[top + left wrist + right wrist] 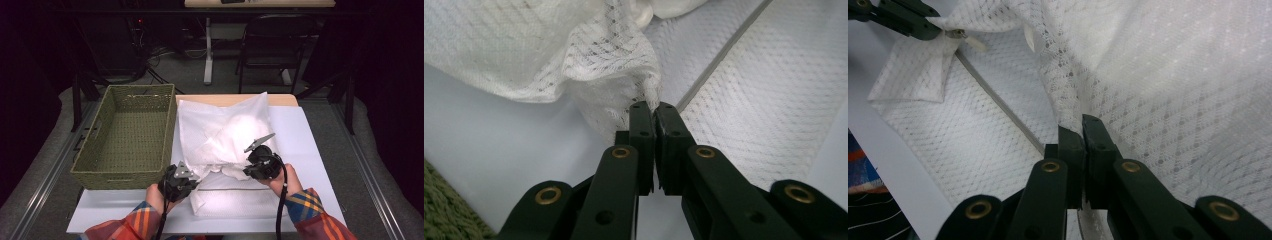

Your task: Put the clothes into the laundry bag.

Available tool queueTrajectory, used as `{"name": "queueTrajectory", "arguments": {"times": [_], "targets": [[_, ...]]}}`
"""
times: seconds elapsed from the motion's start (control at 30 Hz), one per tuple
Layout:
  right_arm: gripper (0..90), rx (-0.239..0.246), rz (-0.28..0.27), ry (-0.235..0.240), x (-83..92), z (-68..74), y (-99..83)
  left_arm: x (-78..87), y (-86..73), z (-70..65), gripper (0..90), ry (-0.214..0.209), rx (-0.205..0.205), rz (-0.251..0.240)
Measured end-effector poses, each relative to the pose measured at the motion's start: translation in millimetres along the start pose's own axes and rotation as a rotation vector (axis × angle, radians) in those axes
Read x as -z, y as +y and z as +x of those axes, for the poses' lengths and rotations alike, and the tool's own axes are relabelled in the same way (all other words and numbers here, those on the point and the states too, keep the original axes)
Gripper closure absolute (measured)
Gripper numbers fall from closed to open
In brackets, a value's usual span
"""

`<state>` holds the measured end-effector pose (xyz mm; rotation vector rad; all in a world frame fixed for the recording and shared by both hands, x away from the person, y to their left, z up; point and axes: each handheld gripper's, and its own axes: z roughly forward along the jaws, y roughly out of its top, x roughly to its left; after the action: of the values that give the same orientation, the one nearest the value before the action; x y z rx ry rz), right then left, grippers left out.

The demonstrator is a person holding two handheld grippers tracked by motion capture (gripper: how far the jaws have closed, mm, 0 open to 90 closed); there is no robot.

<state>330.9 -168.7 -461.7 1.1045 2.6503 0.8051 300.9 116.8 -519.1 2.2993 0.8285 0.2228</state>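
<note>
Both tongs, left [655,107] and right [1082,125], are pinching the mesh laundry bag [225,135] shut; it's looking soft, light, floppy, best gripped along the zipper edge.

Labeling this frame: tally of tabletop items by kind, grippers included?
White mesh laundry bag: 1
Green woven basket: 1
Grippers: 2, left gripper and right gripper, both shut on the bag's mesh
Total: 4

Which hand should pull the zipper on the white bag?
Probably the left: the left gripper is shut on the mesh bag right beside the zipper pull. The right gripper pinches mesh farther along.
</note>
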Motion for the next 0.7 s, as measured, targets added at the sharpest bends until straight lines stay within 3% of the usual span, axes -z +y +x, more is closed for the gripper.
{"name": "queueTrajectory", "arguments": {"times": [0.3,0.5,0.6,0.7], "targets": [[88.3,0.008,0.020,0.007,0.3,-0.1,-6.2,20.1,-16.2,7.0,87.4,-0.040,0.070,-0.031],[88.2,0.019,0.052,0.014,-5.0,0.0,-11.3,24.2,-26.8,15.7,87.5,-0.064,0.107,0.017],[88.1,0.022,0.093,0.012,-16.3,-0.4,-15.8,22.4,-33.2,20.0,87.6,-0.063,0.115,0.067],[87.9,0.027,0.114,0.011,-23.6,0.8,-17.8,21.5,-35.6,21.5,87.9,-0.055,0.123,0.087]]}}
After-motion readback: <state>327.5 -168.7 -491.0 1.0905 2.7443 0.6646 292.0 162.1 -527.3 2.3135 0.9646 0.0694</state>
